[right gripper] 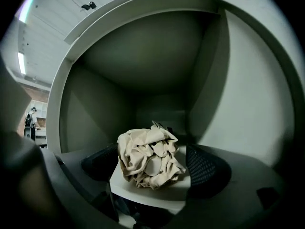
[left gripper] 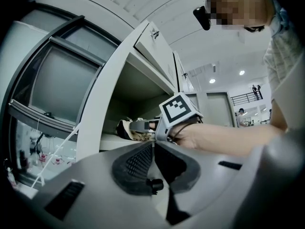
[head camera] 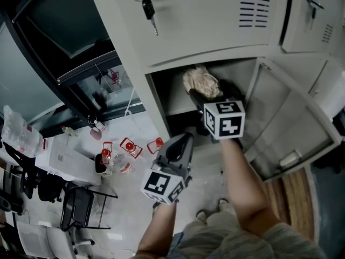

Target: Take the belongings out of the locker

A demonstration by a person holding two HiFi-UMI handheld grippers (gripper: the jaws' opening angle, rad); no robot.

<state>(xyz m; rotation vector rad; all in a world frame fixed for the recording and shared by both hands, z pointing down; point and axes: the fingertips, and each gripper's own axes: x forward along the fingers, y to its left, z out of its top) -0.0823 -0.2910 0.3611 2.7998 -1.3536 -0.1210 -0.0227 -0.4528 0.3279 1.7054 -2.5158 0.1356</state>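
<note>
A crumpled beige cloth (head camera: 200, 81) (right gripper: 150, 159) lies at the front of the shelf (right gripper: 162, 197) inside the open locker compartment (head camera: 161, 99). My right gripper (head camera: 213, 94) (right gripper: 153, 170) reaches into the compartment and stands open, with one jaw on each side of the cloth. Neither jaw pinches it. In the left gripper view the cloth (left gripper: 125, 128) shows just beyond the right gripper (left gripper: 143, 124). My left gripper (head camera: 185, 140) (left gripper: 153, 146) hangs below and in front of the locker's opening, shut with nothing between its jaws.
The compartment's door (head camera: 285, 120) is swung open to the right. A key (head camera: 149, 9) hangs in the shut door above. Left of the locker are dark window frames (head camera: 81, 74), and beyond them a white table (head camera: 67, 161) with red items and chairs.
</note>
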